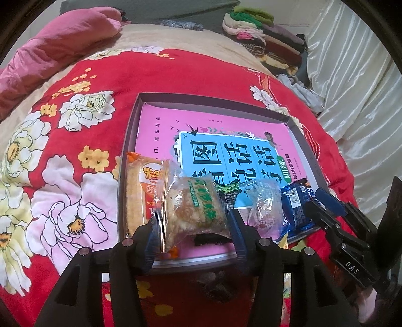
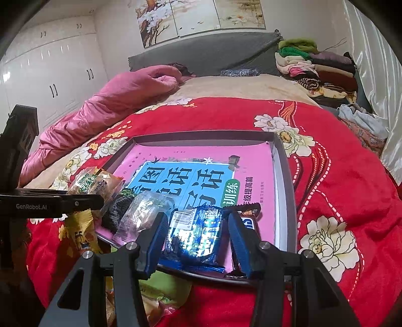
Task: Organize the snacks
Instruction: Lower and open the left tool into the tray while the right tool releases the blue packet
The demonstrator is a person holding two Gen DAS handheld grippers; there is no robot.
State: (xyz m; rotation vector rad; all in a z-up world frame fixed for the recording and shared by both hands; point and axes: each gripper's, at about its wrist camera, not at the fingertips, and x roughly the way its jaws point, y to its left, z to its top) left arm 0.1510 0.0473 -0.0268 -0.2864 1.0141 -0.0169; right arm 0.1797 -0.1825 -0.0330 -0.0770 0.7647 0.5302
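Left claw clamped the cake pack over the tray front | right claw straddled the blue pack, grip unclear | best lowered flat beside the orange pack.

Home bedroom. Bed w/ red floral blanket directly under and ahead of tongs; pink quilt bunched far left; grey headboard beyond; folded clothes pile far right; white wardrobe doors at left; floral wall panels above headboard.
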